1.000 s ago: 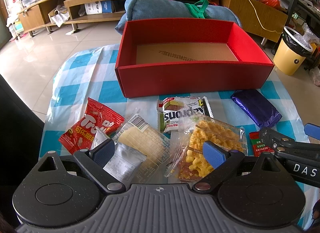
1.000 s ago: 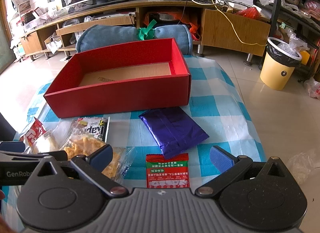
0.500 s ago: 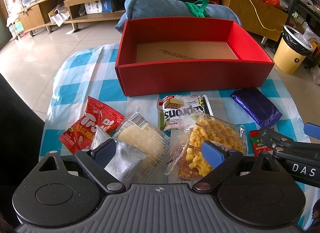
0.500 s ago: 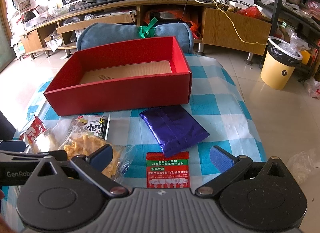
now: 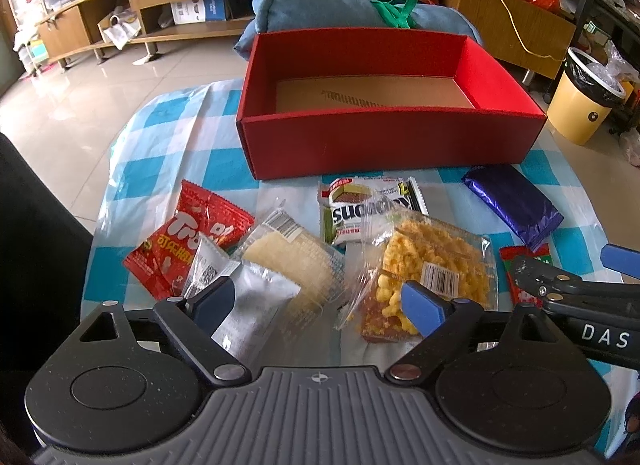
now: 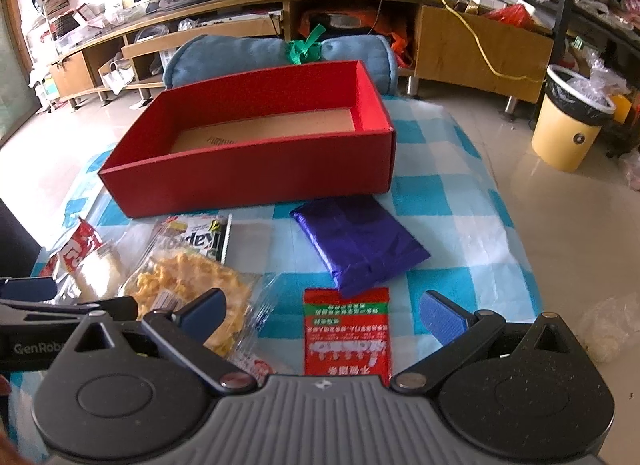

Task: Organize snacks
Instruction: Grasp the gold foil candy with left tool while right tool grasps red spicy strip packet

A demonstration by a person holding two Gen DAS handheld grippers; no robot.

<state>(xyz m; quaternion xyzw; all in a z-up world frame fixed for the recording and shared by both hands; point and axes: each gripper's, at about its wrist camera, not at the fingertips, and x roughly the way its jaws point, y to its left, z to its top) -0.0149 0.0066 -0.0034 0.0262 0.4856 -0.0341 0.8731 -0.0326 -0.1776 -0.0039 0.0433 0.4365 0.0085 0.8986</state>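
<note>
Left tool [image 5: 320, 299] fingers spread wide, holding nothing; right tool [image 6: 324, 311] likewise.

Right gripper [image 6: 324, 311] spread wide above snacks

Red-green packet [image 6: 347, 331] lies between its fingers; purple packet [image 6: 358, 249] touches it at 12 o'clock, red box [image 6: 256, 177] beyond. Yellow snack bag [image 6: 192, 285] at 9 o'clock.

Bright daylight floods in from the far left, glaring off the tiled floor [image 5: 80, 105]. Shadows are soft. Fisheye distortion bends the edges, with dark vignetted corners. The right wrist view looks slightly motion-blurred; the left is sharper.
</note>
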